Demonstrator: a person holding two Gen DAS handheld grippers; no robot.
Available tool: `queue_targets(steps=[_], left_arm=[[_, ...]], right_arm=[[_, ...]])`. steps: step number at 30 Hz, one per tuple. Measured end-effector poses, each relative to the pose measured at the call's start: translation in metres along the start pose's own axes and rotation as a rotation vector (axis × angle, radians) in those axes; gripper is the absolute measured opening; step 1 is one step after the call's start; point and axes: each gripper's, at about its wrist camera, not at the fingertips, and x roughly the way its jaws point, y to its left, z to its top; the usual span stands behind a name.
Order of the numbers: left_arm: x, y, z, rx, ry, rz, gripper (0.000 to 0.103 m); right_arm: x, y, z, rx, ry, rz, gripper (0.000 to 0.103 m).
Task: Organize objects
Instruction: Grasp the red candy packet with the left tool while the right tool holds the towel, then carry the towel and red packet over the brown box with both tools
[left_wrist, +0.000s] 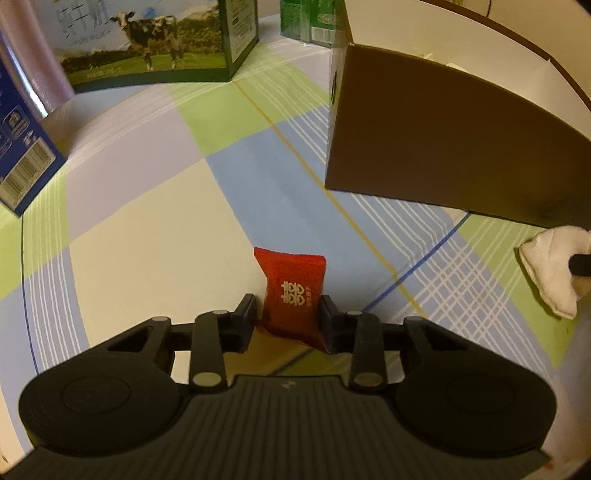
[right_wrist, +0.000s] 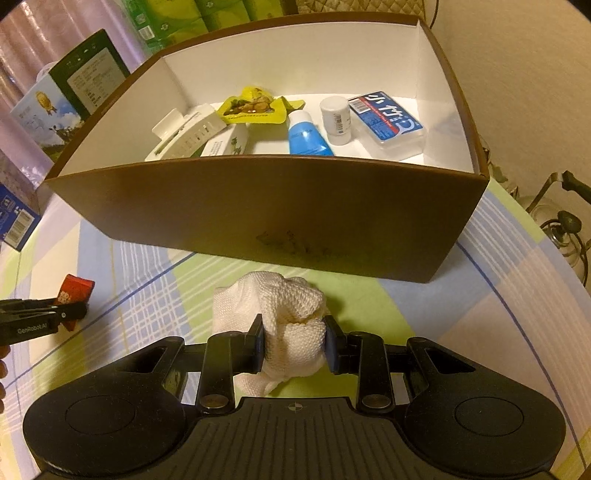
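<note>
My left gripper is shut on a small red packet with white characters, held just above the checked tablecloth. The right wrist view catches that same red packet at the far left, clamped in the left gripper. Between the fingers of my right gripper sits a crumpled white cloth, gripped shut, right in front of the brown box. The white cloth also appears at the right edge of the left wrist view. The brown box stands open-topped, ahead and to the right of the left gripper.
Inside the box lie a white rack, a yellow snack pouch, a blue tube, a white bottle and a blue-labelled plastic case. A cow-print milk carton, a blue carton and green packs stand behind.
</note>
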Motion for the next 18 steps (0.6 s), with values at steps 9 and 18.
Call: queue_targets(steps=[9, 18], left_arm=[[-0.022, -0.012, -0.024, -0.088, 0.010, 0.009, 0.027], [-0.062, -0.038, -0.041, -0.147, 0.000, 0.014, 0.027]], right_arm=[[-0.010, 0.005, -0.007, -0.036, 0.007, 0.056, 0.028], [-0.029, 0.006, -0.014, -0.076, -0.002, 0.107, 0.028]])
